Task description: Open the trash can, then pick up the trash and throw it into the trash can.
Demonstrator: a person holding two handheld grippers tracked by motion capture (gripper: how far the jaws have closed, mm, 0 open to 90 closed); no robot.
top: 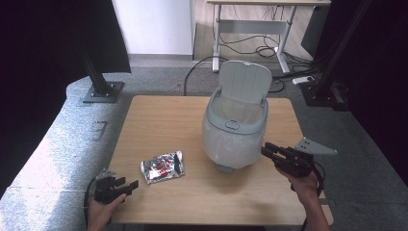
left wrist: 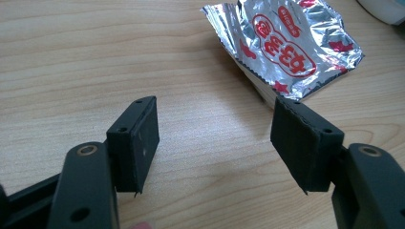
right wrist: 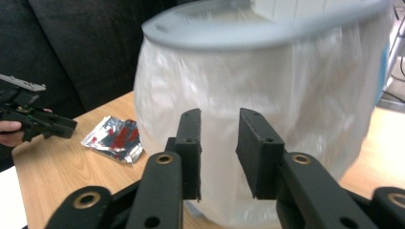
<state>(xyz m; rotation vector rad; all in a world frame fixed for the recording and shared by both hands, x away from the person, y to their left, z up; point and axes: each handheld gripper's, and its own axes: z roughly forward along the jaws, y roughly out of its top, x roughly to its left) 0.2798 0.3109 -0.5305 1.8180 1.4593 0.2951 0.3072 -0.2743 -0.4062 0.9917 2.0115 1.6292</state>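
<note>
Your left tongs point(top: 126, 186) sat low over the near edge of the desk point(top: 159, 120), spread wide and holding nothing, and the thing that mattered lay just ahead of them and a little to their right: a crumpled silver foil snack wrapper with red print point(top: 162, 167). In the left gripper view the foil snack wrapper point(left wrist: 286, 45) rested flat on the wood beyond the tips, its nearest corner close above the right-hand jaw while the left-hand jaw faced bare desk, so the wrapper was off-centre in your opening, not between the jaws. Its long axis ran roughly across the desk, slanting away from your left tongs toward the bin. That made the left hand point(top: 101, 211) clearly the nearer one. Your right tongs point(top: 269, 150) were well apart from the wrapper, up beside the lined waste bin point(top: 235, 130), whose lid point(top: 245, 82) stood raised; their jaws were only narrowly parted, empty, and pointed at the bin's bagged side point(right wrist: 267, 95) from close by, though whether they touched the liner could not be told. Judging from this layout, a pickup would likely have called for you to push the left tongs forward and shift them rightward so the wrapper's near edge came between the jaws, with the open bin lying farther along that same line.
</note>
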